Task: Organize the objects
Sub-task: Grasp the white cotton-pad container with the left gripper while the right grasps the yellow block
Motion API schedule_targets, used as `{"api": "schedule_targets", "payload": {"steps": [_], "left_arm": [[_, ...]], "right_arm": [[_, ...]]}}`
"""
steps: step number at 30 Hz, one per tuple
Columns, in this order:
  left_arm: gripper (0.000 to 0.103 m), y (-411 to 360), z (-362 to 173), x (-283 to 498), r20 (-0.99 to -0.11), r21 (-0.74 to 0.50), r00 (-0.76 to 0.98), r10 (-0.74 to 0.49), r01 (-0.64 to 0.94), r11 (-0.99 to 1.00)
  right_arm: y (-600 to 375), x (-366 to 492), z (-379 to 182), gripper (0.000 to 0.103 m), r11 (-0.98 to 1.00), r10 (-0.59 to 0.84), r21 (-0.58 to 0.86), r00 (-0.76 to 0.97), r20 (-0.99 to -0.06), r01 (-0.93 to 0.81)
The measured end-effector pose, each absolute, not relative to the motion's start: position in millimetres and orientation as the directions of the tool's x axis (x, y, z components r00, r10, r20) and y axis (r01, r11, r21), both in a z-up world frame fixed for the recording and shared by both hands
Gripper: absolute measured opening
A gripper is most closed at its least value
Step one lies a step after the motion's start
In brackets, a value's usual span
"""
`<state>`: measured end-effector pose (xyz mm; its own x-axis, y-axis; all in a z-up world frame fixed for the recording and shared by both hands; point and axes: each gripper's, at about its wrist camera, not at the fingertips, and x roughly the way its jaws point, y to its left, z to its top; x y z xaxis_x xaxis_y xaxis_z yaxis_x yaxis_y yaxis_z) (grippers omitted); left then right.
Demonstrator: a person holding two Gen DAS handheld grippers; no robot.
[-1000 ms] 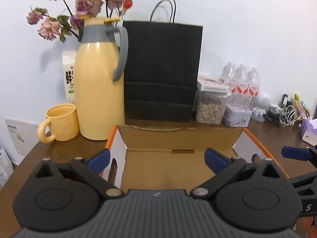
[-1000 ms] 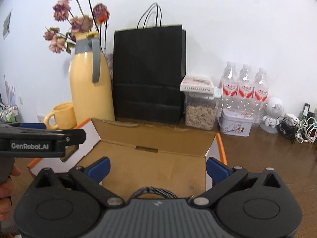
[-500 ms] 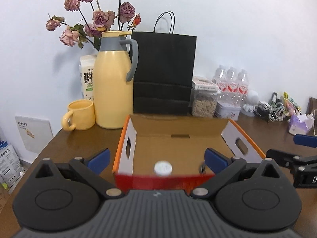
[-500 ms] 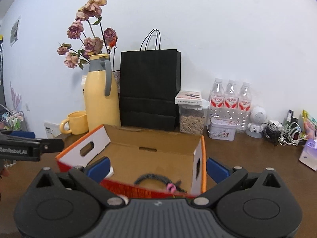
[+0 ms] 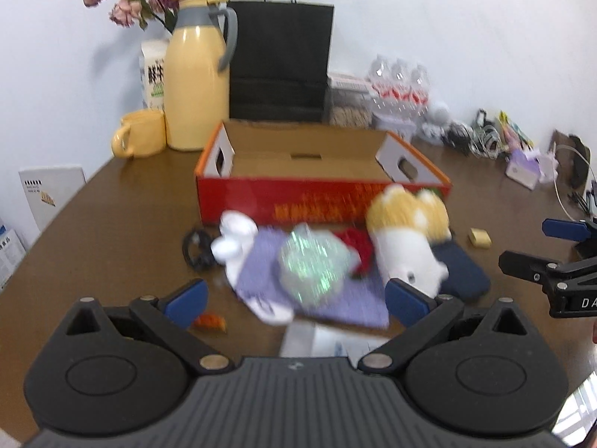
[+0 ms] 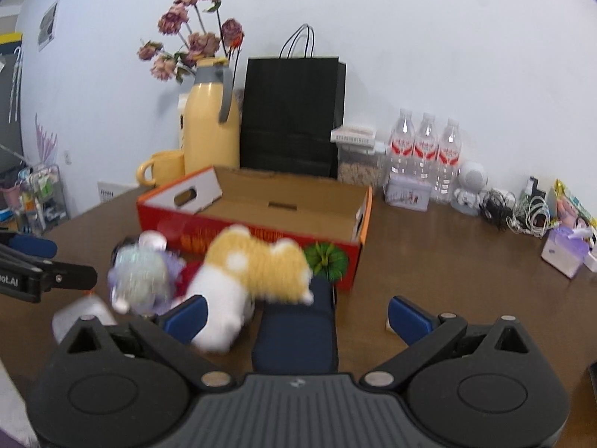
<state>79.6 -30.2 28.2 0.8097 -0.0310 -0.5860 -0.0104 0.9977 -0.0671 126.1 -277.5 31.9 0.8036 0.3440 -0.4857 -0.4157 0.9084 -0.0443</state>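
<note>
A red and orange cardboard box (image 5: pixel 261 201) (image 6: pixel 164 220) stands open-topped on the brown table (image 5: pixel 112 224). A blurred pile lies in front of it: a yellow-white plush dog (image 5: pixel 406 242) (image 6: pixel 253 265), an iridescent ball (image 5: pixel 315 265) (image 6: pixel 140 272), a purple cloth (image 5: pixel 261 265), a navy case (image 5: pixel 464 274) (image 6: pixel 294 332), a black cable coil (image 5: pixel 196 248) and a green tuft (image 6: pixel 326 257). My left gripper (image 5: pixel 294 300) is open just before the pile. My right gripper (image 6: pixel 296 317) is open over the navy case, with nothing held.
Behind the box stand a yellow jug (image 5: pixel 196 86) with dried flowers, a yellow mug (image 5: pixel 143 132), a black paper bag (image 5: pixel 280 63) and water bottles (image 6: pixel 425 149). Cables and small items (image 6: pixel 522 212) lie at the far right. A gold block (image 5: pixel 479 237) sits on the table.
Both grippers have drawn back from over the box toward the table's near side. The pile in front of the box has come into view. Both stay open.
</note>
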Motion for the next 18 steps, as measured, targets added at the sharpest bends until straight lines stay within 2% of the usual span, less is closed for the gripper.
{"api": "schedule_targets", "payload": {"steps": [10, 18], "left_arm": [[0.103, -42, 2, 73, -0.646, -0.102, 0.758, -0.092, 0.035, 0.994], [0.103, -56, -14, 83, -0.675, -0.057, 0.733, -0.082, 0.058, 0.997]], "right_arm": [[-286, 106, 4, 0.103, 0.9, 0.328, -0.062, 0.766, -0.553, -0.431], [-289, 114, -9, 0.103, 0.91, 0.313, -0.042, 0.75, -0.583, -0.413]]}}
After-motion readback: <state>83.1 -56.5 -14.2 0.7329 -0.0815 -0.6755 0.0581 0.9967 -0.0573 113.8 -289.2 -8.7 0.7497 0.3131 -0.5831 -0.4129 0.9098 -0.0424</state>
